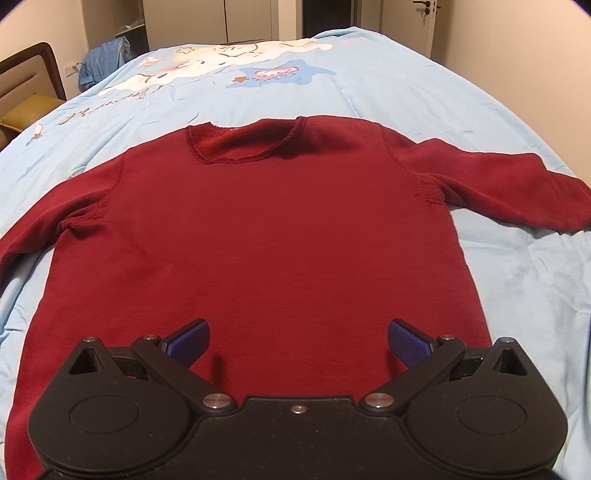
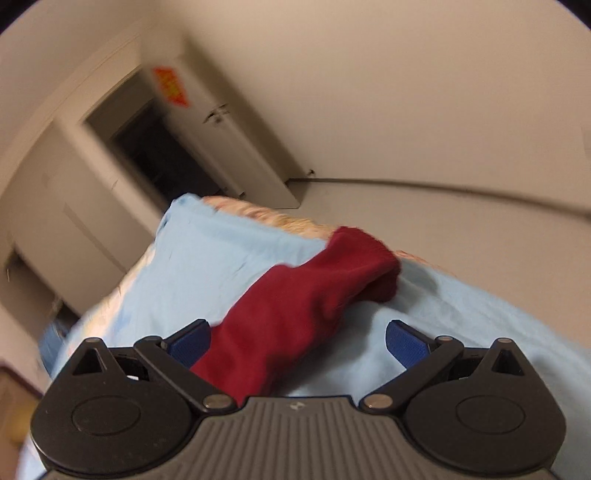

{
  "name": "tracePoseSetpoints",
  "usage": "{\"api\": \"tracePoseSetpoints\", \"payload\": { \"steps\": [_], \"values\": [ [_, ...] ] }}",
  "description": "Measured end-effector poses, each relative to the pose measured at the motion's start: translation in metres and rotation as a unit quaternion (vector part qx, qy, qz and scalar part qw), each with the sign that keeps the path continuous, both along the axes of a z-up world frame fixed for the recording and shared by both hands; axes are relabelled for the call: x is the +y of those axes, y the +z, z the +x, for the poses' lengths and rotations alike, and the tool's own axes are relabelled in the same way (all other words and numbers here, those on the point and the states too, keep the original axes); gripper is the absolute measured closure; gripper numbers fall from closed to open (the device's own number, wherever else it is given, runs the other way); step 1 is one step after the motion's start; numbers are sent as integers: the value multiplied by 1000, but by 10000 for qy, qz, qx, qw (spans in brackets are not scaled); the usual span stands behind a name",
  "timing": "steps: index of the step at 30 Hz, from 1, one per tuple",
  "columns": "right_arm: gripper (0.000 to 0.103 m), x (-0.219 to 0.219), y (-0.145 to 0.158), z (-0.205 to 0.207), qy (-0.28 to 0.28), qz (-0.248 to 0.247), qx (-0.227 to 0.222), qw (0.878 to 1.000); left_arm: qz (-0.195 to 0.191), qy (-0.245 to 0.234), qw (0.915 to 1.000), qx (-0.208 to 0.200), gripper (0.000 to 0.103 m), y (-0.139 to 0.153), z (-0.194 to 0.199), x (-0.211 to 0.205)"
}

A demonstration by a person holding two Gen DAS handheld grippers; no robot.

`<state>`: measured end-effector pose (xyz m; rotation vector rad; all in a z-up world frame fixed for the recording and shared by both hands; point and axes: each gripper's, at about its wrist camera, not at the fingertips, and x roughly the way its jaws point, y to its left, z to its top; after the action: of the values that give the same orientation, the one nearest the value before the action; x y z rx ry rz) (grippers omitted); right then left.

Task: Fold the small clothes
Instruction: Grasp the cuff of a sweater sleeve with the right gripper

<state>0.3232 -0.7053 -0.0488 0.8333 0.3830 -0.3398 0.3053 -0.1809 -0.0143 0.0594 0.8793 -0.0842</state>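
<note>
A dark red long-sleeved sweater lies flat on the light blue bedsheet, collar away from me, both sleeves spread out to the sides. My left gripper is open and empty, hovering over the sweater's lower middle near the hem. My right gripper is open and empty above the sweater's right sleeve, which runs between its blue fingers toward the cuff. The right wrist view is tilted and blurred.
The bed has a cartoon print at its far end. A headboard and a yellow cushion stand at the left. Wardrobe doors and a door are beyond the bed.
</note>
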Motion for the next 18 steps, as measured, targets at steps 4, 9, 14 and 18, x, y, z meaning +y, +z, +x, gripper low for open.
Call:
{"api": "tracePoseSetpoints", "payload": {
  "steps": [4, 9, 14, 18],
  "values": [
    [5, -30, -23, 0, -446, 863, -446, 9943, 24, 33, 10000, 13, 1, 0, 1, 1],
    [43, -43, -45, 8, -830, 1140, -408, 9892, -20, 40, 10000, -38, 1, 4, 0, 4],
    [86, -37, -50, 18, -938, 792, -222, 9922, -75, 90, 9998, -147, 1, 13, -1, 12],
    [91, -14, -23, 23, -764, 11, -226, 9968, -167, 202, 9993, -259, 1, 22, -1, 24]
  ]
}}
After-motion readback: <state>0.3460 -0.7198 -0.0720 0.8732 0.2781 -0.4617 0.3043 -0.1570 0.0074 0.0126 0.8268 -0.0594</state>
